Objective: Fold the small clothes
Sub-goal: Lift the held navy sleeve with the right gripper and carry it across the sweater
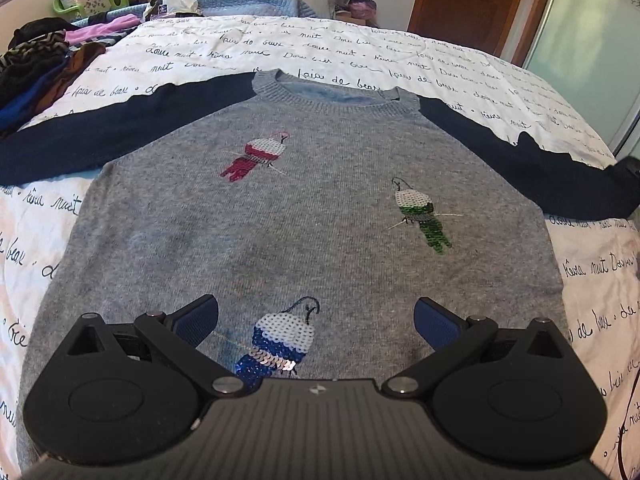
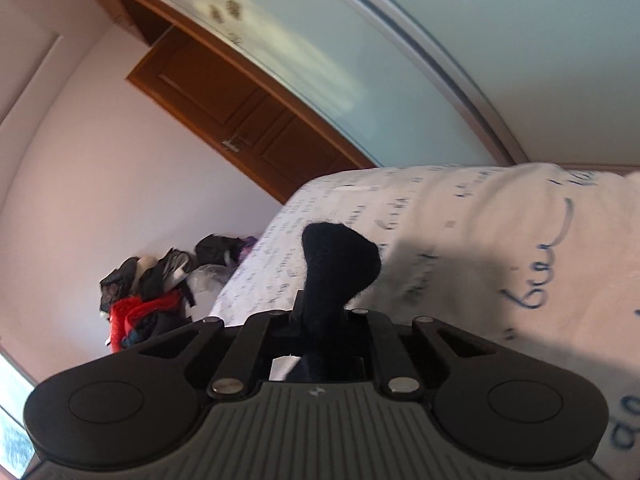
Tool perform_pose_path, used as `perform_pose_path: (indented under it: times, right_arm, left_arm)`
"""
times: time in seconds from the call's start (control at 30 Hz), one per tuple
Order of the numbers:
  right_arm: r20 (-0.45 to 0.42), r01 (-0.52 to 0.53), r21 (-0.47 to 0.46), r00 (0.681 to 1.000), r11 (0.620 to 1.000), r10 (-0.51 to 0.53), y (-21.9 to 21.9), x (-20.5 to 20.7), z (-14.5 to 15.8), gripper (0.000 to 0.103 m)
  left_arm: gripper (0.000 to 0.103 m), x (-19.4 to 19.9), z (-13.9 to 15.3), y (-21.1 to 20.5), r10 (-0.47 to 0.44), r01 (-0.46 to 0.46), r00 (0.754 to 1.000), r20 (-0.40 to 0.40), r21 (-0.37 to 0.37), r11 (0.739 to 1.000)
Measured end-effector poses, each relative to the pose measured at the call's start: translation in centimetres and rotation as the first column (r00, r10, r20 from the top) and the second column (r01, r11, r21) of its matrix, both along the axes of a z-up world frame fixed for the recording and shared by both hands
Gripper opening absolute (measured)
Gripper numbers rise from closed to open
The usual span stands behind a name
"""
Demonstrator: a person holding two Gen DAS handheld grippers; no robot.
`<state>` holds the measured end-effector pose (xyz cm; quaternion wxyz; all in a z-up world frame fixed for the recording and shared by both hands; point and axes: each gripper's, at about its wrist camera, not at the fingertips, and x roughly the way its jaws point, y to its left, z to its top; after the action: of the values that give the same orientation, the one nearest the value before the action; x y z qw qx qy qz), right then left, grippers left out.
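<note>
A small grey sweater (image 1: 304, 216) with navy sleeves and three sequin birds lies flat, front up, on the white bed cover (image 1: 304, 52). My left gripper (image 1: 316, 316) is open above the sweater's lower hem, its blue pads (image 1: 200, 318) either side of the blue bird. My right gripper (image 2: 326, 312) is shut on the navy cuff (image 2: 336, 260) of the right sleeve, which sticks up from the jaws above the bed cover (image 2: 500, 248). The right gripper shows as a dark shape at the sleeve end (image 1: 628, 168) in the left wrist view.
A pile of dark clothes (image 1: 36, 68) lies at the bed's left edge. More clothes and a blue knit (image 1: 256, 4) are heaped at the far end. A wooden door (image 1: 468, 0) and a frosted glass panel (image 1: 592, 32) stand to the right.
</note>
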<state>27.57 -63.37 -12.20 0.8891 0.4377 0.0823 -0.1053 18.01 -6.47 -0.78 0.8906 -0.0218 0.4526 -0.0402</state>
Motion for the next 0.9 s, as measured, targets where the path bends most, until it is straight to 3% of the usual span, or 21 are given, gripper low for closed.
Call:
perform_pose_path:
  times: [0.2,0.37,0.73,0.9]
  right_arm:
    - [-0.006,-0.117,-0.168,0.993,0.979,0.118,4.8,0.8,3.1,0.009]
    - [-0.022,-0.192,-0.234,0.981,0.953,0.192,8.8,1.1,4.6,0.009]
    - [-0.043,-0.306,-0.451,0.946,0.838,0.322,20.1,0.3,8.5,0.009]
    - [-0.063,-0.346,-0.470,0.931,0.812,0.361,23.0,0.3,9.2,0.009]
  left_arm:
    - [0.103,-0.6,-0.1,0.4,0.014,-0.014,1.000,0.025,0.010,1.000]
    - [0.103,-1.0,0.0,0.3,0.016,-0.019,0.998,0.065,0.046,0.999]
    - [0.103,-0.7,-0.5,1.6,0.055,-0.063,0.995,0.088,0.091,0.994]
    - [0.103,-1.0,-0.2,2.4,0.083,-0.094,0.991,0.108,0.101,0.990]
